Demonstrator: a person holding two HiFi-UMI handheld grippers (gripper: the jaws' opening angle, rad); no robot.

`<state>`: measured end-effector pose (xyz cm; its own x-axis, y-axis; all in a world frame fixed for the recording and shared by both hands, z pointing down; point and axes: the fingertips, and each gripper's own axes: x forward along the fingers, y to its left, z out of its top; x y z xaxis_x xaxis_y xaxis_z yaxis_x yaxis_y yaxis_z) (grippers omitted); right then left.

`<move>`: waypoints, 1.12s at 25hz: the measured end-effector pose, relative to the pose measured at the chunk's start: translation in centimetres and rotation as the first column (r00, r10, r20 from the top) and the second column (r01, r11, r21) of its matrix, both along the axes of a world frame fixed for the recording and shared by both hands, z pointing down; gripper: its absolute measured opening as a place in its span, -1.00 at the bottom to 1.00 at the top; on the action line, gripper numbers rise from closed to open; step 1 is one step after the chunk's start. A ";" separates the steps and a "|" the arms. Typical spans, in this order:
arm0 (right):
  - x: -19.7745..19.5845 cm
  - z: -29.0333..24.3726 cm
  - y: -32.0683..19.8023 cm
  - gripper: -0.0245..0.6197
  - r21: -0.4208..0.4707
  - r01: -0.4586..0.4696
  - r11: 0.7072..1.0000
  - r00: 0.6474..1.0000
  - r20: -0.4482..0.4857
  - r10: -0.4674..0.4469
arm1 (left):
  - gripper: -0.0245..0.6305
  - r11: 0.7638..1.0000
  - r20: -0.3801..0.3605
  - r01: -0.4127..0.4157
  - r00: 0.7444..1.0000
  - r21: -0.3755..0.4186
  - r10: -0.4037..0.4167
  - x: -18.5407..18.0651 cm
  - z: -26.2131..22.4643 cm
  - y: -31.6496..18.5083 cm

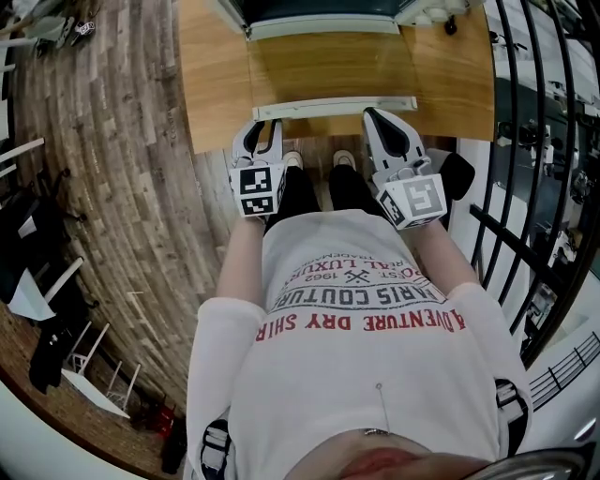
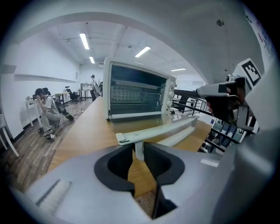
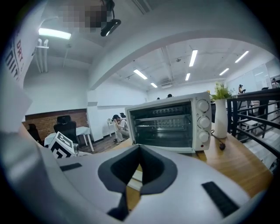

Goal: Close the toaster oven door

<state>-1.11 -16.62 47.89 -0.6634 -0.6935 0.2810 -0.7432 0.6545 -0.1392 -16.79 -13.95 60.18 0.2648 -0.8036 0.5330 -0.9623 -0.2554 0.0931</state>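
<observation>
The white toaster oven (image 1: 319,14) stands at the table's far side, its glass door (image 1: 328,70) folded down flat toward me. The door's white handle bar (image 1: 337,108) runs along the near edge. My left gripper (image 1: 265,127) is at the bar's left end. In the left gripper view its jaws (image 2: 139,146) close on the short post under the handle bar (image 2: 162,130), both pads touching it. My right gripper (image 1: 375,117) sits near the bar's right end. In the right gripper view its tips (image 3: 139,148) meet with nothing between them, facing the open oven (image 3: 168,122).
The oven rests on a wooden table (image 1: 211,84) above a plank floor. A black railing (image 1: 534,141) runs along the right. A white vase with a plant (image 3: 220,118) and a dark plug (image 3: 222,146) stand right of the oven. People sit at a desk (image 2: 46,111).
</observation>
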 end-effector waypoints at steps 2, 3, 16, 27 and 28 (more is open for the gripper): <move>-0.3 -0.3 -0.3 -0.97 0.012 0.001 1.000 1.000 0.002 -0.001 | -0.65 1.000 -0.010 0.011 1.000 0.000 -0.011 -0.3 -0.4 -0.2; -0.4 -0.6 -0.4 -0.97 0.018 0.001 1.000 1.000 0.002 -0.001 | -0.65 1.000 -0.016 0.015 1.000 0.002 -0.014 -0.5 -0.7 -0.3; -2.1 -5.5 -0.7 -0.97 0.122 0.026 0.992 0.999 0.018 -0.028 | -0.64 0.994 -0.082 0.034 0.996 0.105 -0.026 -1.7 -8.2 -2.1; -2.2 -7.6 -1.8 -0.97 0.181 0.022 0.983 0.999 0.027 -0.027 | -0.64 0.981 -0.045 0.011 0.999 0.195 -0.002 -2.1 -11.9 -4.3; -2.2 -7.8 -1.9 -0.97 0.185 0.021 0.983 0.999 0.028 -0.026 | -0.64 0.980 -0.045 0.012 0.999 0.200 -0.003 -2.1 -12.1 -4.4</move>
